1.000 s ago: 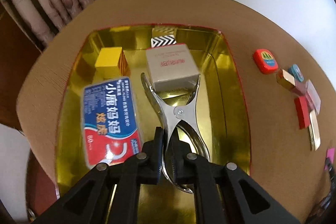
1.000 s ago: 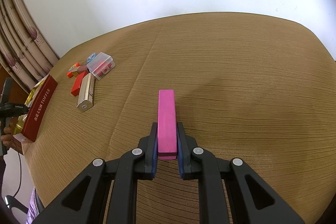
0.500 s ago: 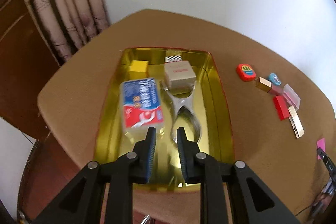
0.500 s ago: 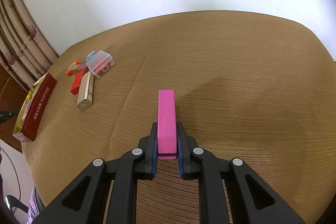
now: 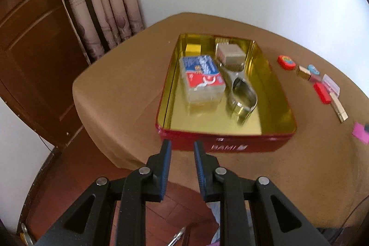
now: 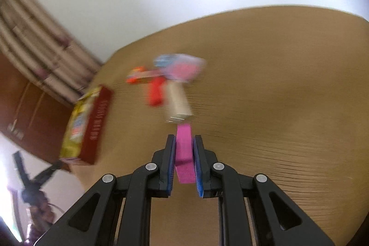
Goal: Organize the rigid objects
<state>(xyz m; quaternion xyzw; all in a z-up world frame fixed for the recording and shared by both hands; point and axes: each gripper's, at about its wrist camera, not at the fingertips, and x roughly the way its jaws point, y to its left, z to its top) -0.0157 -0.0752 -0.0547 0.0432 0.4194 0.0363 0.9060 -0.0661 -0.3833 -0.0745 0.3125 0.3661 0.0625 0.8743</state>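
Observation:
My left gripper point(image 5: 181, 146) stands open and empty, just in front of the near wall of the red tin point(image 5: 226, 147). On the tin's gold floor lie a blue-and-red box point(image 5: 200, 75), a metal punch point(image 5: 242, 93), a beige box point(image 5: 231, 54) and a yellow block point(image 5: 193, 48). My right gripper point(image 6: 183, 138) is shut on a pink block point(image 6: 183, 149), held above the table. The right wrist view is blurred, and the tin point(image 6: 96, 126) shows at its left.
Loose items lie on the brown table right of the tin: a red round piece point(image 5: 286, 61), a clear case point(image 5: 331, 84), a red block point(image 5: 322, 92) and a gold bar point(image 5: 338, 108). The table's near edge point(image 5: 129, 163) drops to the wooden floor. Curtains point(image 5: 99, 4) hang behind.
My left gripper let go of the metal punch, opened and drew back out of the tin past its near wall. My right gripper lifted the pink block and swung toward the loose items.

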